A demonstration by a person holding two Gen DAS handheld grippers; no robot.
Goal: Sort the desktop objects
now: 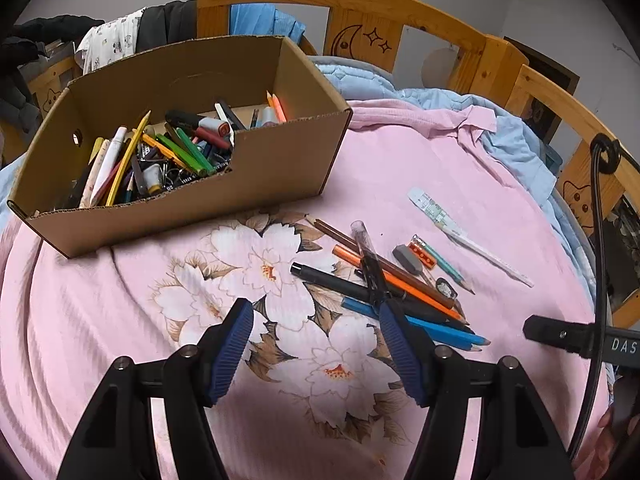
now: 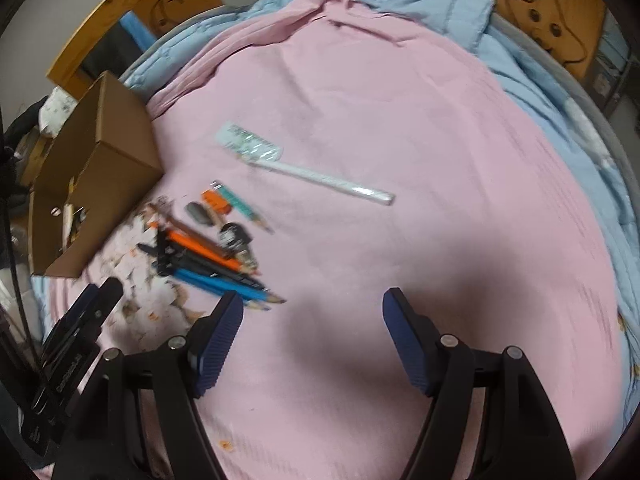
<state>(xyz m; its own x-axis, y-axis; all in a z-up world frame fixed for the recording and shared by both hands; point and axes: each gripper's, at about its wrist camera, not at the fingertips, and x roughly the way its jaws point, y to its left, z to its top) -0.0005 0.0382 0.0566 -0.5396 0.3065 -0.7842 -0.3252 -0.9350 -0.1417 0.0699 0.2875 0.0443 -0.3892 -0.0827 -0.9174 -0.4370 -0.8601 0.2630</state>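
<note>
A cardboard box (image 1: pixel 256 168) holding several pens and pencils sits on the pink bedsheet at the far left; it also shows in the right wrist view (image 2: pixel 100 152). A pile of loose pens and pencils (image 1: pixel 392 284) lies to its right, with a grey eraser (image 1: pixel 408 259) and a white packaged pen (image 1: pixel 468 236). The pile (image 2: pixel 208 256) and the packaged pen (image 2: pixel 312 174) also show in the right wrist view. My left gripper (image 1: pixel 316 316) is open and empty, just in front of the pile. My right gripper (image 2: pixel 312 308) is open and empty over bare sheet, right of the pile.
A wooden bed rail (image 1: pixel 400 12) runs along the back and right. A blue quilt (image 2: pixel 540 80) is bunched at the far side. Clothes (image 1: pixel 120 36) hang behind the box. The other gripper's body (image 1: pixel 580 340) shows at the right edge.
</note>
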